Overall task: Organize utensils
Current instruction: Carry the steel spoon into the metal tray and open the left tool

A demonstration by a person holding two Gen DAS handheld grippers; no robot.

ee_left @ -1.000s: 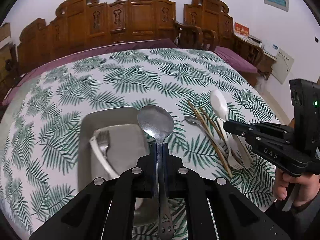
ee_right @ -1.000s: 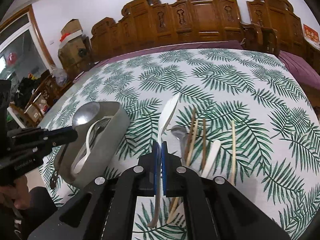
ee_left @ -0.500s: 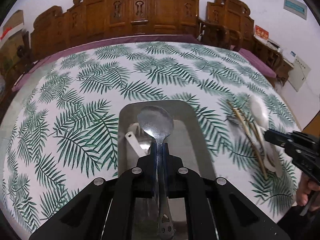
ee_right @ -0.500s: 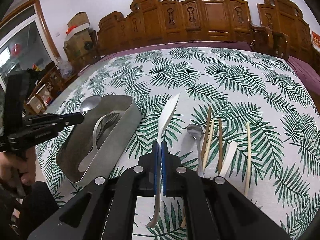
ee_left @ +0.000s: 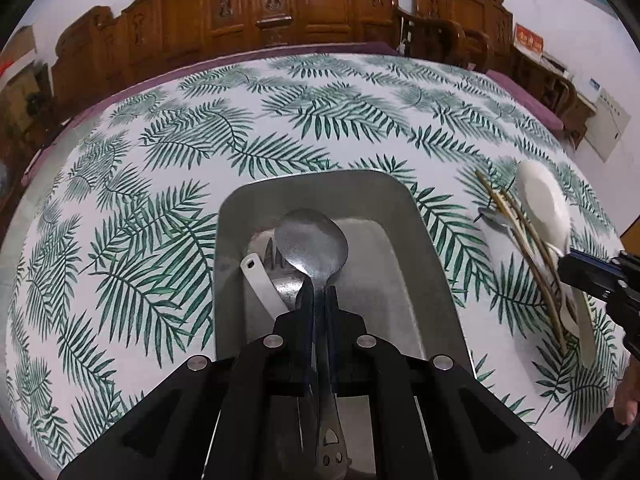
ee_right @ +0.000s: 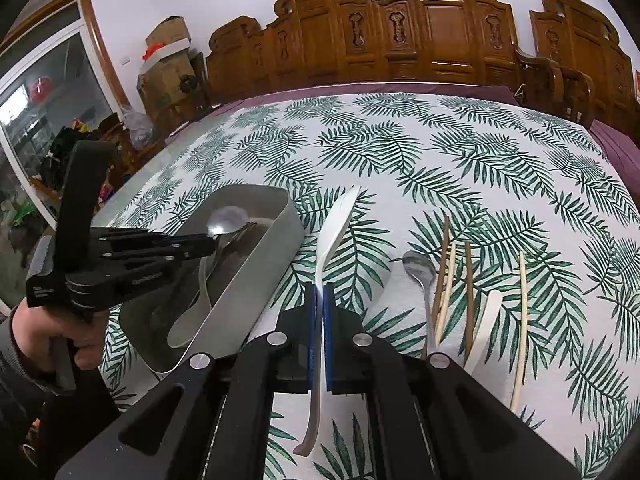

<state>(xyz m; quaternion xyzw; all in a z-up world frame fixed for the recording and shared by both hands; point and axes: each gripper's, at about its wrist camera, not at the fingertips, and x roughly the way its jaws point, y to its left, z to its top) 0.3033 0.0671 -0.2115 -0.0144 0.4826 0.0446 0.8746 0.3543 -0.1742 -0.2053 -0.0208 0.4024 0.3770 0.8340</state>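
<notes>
My left gripper [ee_left: 318, 296] is shut on a large metal spoon [ee_left: 312, 244] and holds it low over the grey metal tray [ee_left: 424, 240]. The tray holds a metal fork [ee_left: 282, 276] and a white plastic utensil [ee_left: 260, 280]. My right gripper [ee_right: 319, 300] is shut on a white plastic spoon [ee_right: 336, 224], held above the tablecloth just right of the tray [ee_right: 256, 268]. The left gripper [ee_right: 200, 246] shows in the right wrist view over the tray. A small metal spoon [ee_right: 418, 268], several chopsticks [ee_right: 466, 280] and another white utensil [ee_right: 486, 320] lie on the cloth to the right.
The table wears a white cloth with green fern leaves [ee_left: 280, 120]. Carved wooden chairs [ee_right: 420, 32] line its far edge. Boxes and clutter [ee_right: 164, 60] stand at the far left by a glass door.
My left gripper has carried the metal spoon leftward and down over the tray. My right gripper has lifted the white spoon slightly and shifted towards the tray.
</notes>
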